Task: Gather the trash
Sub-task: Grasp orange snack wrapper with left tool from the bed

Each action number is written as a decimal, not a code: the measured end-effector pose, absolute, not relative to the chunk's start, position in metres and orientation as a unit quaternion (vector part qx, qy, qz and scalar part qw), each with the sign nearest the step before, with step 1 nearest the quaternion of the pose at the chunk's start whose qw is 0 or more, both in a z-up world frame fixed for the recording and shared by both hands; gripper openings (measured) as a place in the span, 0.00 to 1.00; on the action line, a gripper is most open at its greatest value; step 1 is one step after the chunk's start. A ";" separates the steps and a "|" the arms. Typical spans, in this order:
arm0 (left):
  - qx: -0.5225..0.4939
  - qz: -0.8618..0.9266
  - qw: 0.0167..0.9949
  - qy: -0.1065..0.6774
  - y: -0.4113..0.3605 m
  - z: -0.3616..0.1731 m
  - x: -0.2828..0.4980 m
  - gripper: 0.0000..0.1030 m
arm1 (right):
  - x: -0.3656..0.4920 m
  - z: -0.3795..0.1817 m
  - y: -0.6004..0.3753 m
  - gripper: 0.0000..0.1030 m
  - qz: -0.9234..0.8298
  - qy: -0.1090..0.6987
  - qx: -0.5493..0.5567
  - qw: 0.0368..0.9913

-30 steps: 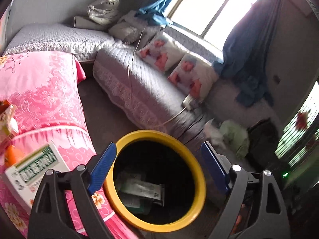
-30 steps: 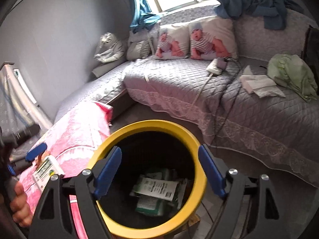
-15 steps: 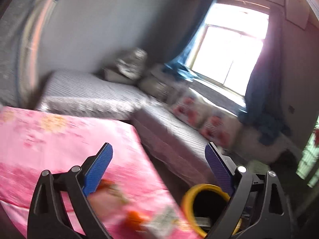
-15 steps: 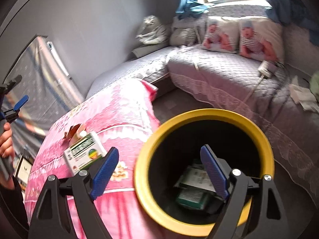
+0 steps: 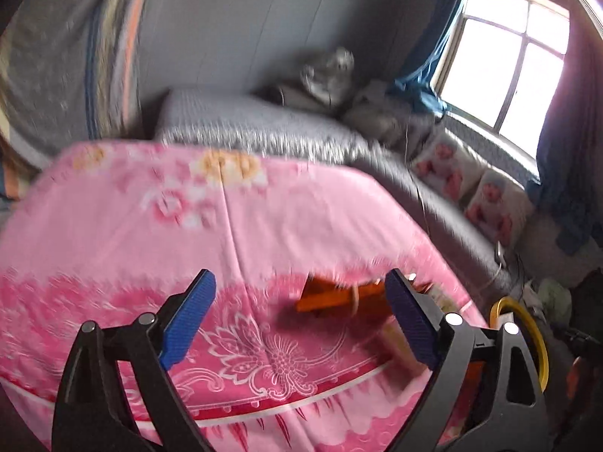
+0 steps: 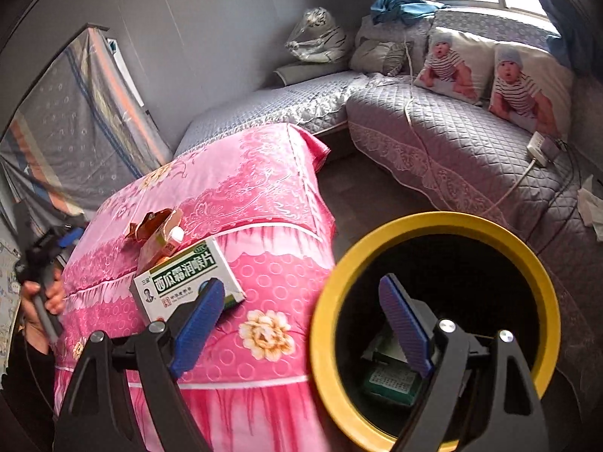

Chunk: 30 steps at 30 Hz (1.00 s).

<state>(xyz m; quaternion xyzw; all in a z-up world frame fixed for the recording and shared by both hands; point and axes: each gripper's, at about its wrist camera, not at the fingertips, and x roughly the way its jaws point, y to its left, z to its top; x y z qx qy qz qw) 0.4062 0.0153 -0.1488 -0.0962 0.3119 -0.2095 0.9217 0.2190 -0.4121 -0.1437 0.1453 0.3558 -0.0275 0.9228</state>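
The yellow-rimmed bin (image 6: 433, 331) is the biggest task thing. It stands low and just ahead of the right gripper (image 6: 305, 324), under its right finger, hard against the pink-covered counter (image 6: 241, 196), with some flat packets already at its bottom. In the left view only a sliver of the bin's rim (image 5: 527, 327) shows, off to the right past the left gripper (image 5: 299, 312).

The white and green box (image 6: 188, 278) lies on the near end of the counter, just ahead of the right gripper's left finger and partly hidden behind it. It looks like thin cardboard, light and probably near empty, so it should crush under a hard squeeze. Taking it across its short width, flat faces clear, seems the safest hold.

The torn orange carton (image 6: 158, 233) sits touching the box on its far side, flaps open, with a small white cap beside it. It is soft, ragged and light, and the body below the torn flaps would give the firmest purchase. In the blurred left view the carton (image 5: 339, 295) lies ahead and slightly right of centre between that gripper's fingers, close to the right one.

Both grippers are spread wide and hold nothing.
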 end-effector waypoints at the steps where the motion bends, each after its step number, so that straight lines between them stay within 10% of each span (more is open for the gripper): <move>1: -0.098 -0.214 0.917 0.321 0.015 -0.157 0.413 0.83 | 0.223 -0.144 -0.408 0.78 -0.024 0.359 0.140 0.923; 15: -0.095 -0.225 0.878 0.412 -0.033 -0.211 0.476 0.73 | 0.236 -0.157 -0.395 0.78 -0.011 0.370 0.106 0.923; 21: -0.065 -0.240 0.879 0.408 -0.050 -0.208 0.471 0.11 | 0.231 -0.157 -0.397 0.78 -0.002 0.368 0.121 0.922; 30: -0.045 -0.253 0.896 0.361 -0.042 -0.177 0.443 0.01 | 0.216 -0.146 -0.394 0.78 -0.002 0.357 0.115 0.927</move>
